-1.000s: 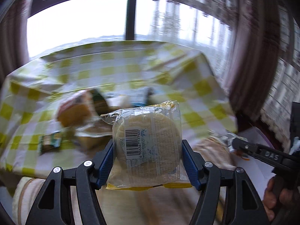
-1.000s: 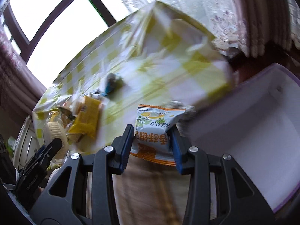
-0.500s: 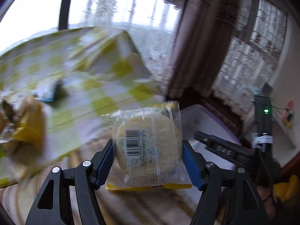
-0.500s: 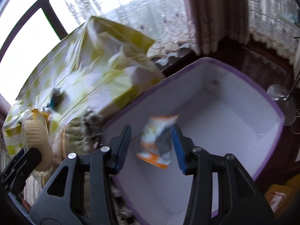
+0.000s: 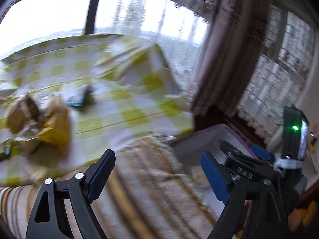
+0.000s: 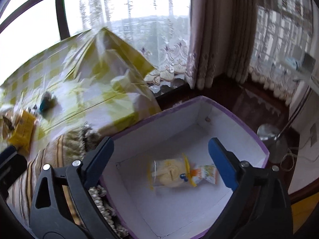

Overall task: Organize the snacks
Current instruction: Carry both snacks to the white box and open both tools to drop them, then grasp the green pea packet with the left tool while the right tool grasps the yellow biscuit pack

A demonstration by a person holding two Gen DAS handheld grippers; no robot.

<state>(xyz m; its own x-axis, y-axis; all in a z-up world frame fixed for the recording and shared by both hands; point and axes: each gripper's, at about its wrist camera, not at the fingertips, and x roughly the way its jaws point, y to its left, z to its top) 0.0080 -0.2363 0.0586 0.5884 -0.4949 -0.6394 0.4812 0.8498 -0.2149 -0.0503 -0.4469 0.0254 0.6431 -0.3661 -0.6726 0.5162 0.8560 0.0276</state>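
Two hand-held grippers hang with empty jaws at a purple-rimmed white box (image 6: pixel 235 119) beside a covered table. The right gripper (image 6: pixel 161 159) is poised directly above the box, its blue pads spreading wider with nothing between them. On the box floor below lie two snacks touching each other: a round cake in a clear wrapper (image 6: pixel 169 172) and, against its right side, a small orange-and-white packet (image 6: pixel 205 176). The left gripper (image 5: pixel 157 175) stands just left of the box, over a brown striped cloth (image 5: pixel 139 189); its jaws are likewise opening and hold nothing. From its camera the right gripper's black frame crosses in front of the box's near corner. Further left of the box and beyond the striped cloth, the table under a yellow-and-white checked cloth (image 5: pixel 127 103) carries the remaining snacks: a blurred heap of yellow and brown packets (image 5: pixel 39 123) well away from the box and, nearer the middle, a small blue-edged packet (image 5: pixel 79 97). Behind box and table hang brown curtains (image 6: pixel 219 39) and a bright window (image 5: pixel 49 16).
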